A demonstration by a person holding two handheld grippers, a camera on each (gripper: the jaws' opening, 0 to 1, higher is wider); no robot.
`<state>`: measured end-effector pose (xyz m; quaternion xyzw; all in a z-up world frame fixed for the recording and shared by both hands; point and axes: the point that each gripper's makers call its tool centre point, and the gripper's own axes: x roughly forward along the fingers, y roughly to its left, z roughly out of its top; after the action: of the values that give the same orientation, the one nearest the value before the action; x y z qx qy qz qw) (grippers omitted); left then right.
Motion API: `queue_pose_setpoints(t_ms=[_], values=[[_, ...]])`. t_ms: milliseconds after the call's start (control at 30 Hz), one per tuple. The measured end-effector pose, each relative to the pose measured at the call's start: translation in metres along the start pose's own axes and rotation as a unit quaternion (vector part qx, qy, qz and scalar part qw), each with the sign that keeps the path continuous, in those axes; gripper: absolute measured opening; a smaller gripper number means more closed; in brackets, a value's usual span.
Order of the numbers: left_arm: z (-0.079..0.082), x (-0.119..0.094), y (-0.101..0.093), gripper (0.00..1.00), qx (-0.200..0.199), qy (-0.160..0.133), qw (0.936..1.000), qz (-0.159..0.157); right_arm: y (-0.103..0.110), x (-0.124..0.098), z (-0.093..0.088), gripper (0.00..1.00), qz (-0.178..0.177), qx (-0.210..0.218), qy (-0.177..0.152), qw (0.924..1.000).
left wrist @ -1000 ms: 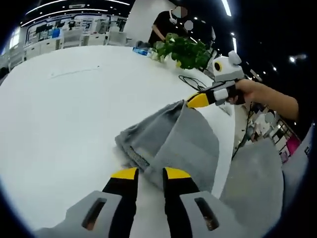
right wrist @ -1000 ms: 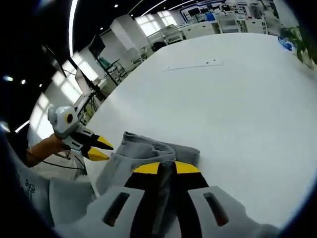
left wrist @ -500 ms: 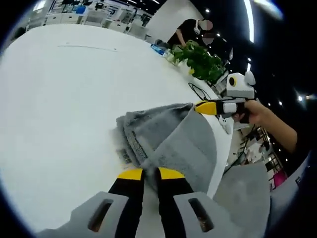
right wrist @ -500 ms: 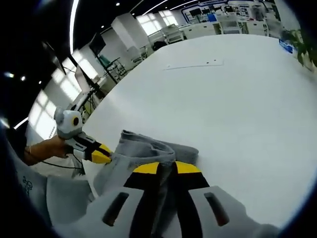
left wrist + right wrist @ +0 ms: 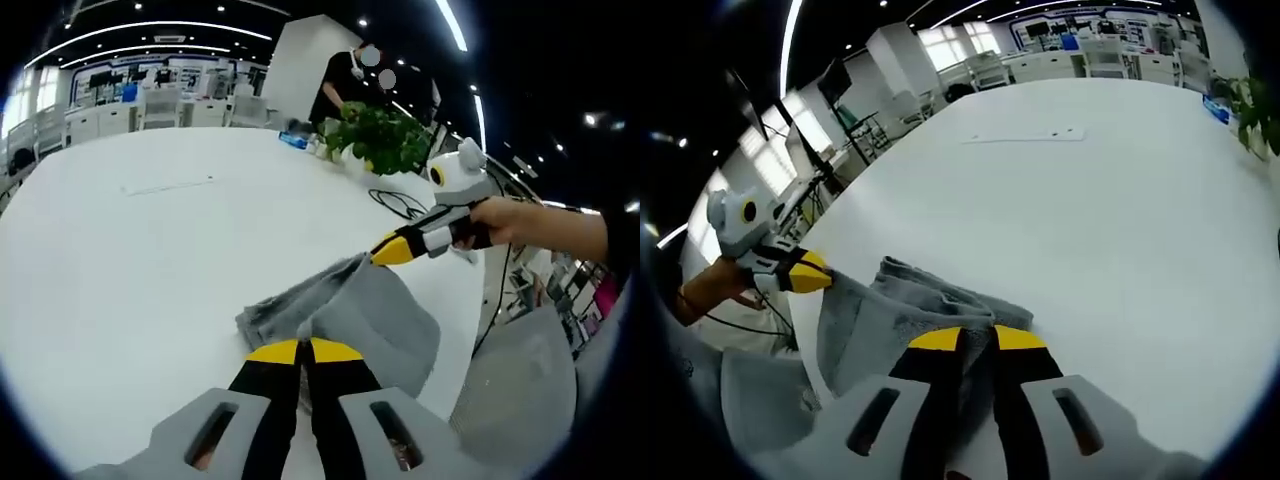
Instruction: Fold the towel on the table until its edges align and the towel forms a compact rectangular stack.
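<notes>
A grey towel (image 5: 350, 312) lies bunched near the edge of the white table (image 5: 130, 260). In the left gripper view my left gripper (image 5: 301, 351) is shut on the towel's near edge. My right gripper (image 5: 384, 251) comes in from the right, held by a hand, and pinches the towel's far corner. In the right gripper view my right gripper (image 5: 972, 338) is shut on a fold of the towel (image 5: 885, 322). There my left gripper (image 5: 818, 279) grips the corner at the left, and the cloth stretches between the two.
A leafy plant (image 5: 378, 124) and a black cable (image 5: 400, 205) sit near the far table edge, with a person (image 5: 338, 78) standing behind. A grey chair (image 5: 512, 388) stands off the table's edge. A thin flat strip (image 5: 1025, 135) lies far out on the table.
My left gripper has shut on the towel's near edge. The towel is now drawn out between the two grippers, and my left gripper has swung further out to the side.
</notes>
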<state>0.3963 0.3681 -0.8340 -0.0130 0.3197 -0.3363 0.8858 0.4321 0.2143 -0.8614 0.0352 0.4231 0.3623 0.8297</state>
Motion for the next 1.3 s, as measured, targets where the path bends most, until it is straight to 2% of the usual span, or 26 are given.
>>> queue_pose_setpoints(t_ms=[100,200,300,500,600,700,800,1067,1200,1300], values=[[-0.003,0.01,0.009,0.03,0.003,-0.004,0.9999,0.013,-0.005,0.002,-0.001,0.08,-0.006,0.004,0.0,1.0],[-0.006,0.022,0.012,0.03,-0.012,-0.009,0.9999,0.006,-0.008,0.004,-0.004,0.08,-0.014,0.005,0.005,0.9999],[-0.012,0.031,0.017,0.03,0.003,0.002,0.9999,0.014,-0.013,0.006,-0.01,0.08,-0.024,0.006,0.009,0.9996],[-0.017,0.047,0.026,0.03,-0.003,0.011,0.9998,0.018,-0.024,0.01,-0.017,0.08,-0.035,0.024,0.01,0.999],[-0.02,0.055,0.029,0.04,-0.001,0.023,0.9995,0.02,-0.028,0.014,-0.021,0.1,-0.042,0.02,0.016,0.9988],[-0.026,0.06,0.03,0.04,0.017,0.04,0.9989,0.016,-0.028,0.019,-0.023,0.06,-0.041,0.02,0.018,0.9988],[-0.028,0.065,0.031,0.03,0.021,0.046,0.9986,0.014,-0.029,0.025,-0.025,0.05,-0.041,-0.004,0.024,0.9989],[-0.025,0.073,0.04,0.02,0.033,0.041,0.9984,0.017,-0.037,0.034,-0.014,0.04,-0.047,-0.014,0.016,0.9987],[-0.02,0.078,0.047,0.02,0.028,0.038,0.9987,0.019,-0.043,0.041,-0.003,0.04,-0.056,-0.03,0.006,0.9979],[-0.016,0.083,0.055,0.02,0.015,0.024,0.9994,0.019,-0.049,0.046,0.004,0.04,-0.057,-0.031,-0.003,0.9979]])
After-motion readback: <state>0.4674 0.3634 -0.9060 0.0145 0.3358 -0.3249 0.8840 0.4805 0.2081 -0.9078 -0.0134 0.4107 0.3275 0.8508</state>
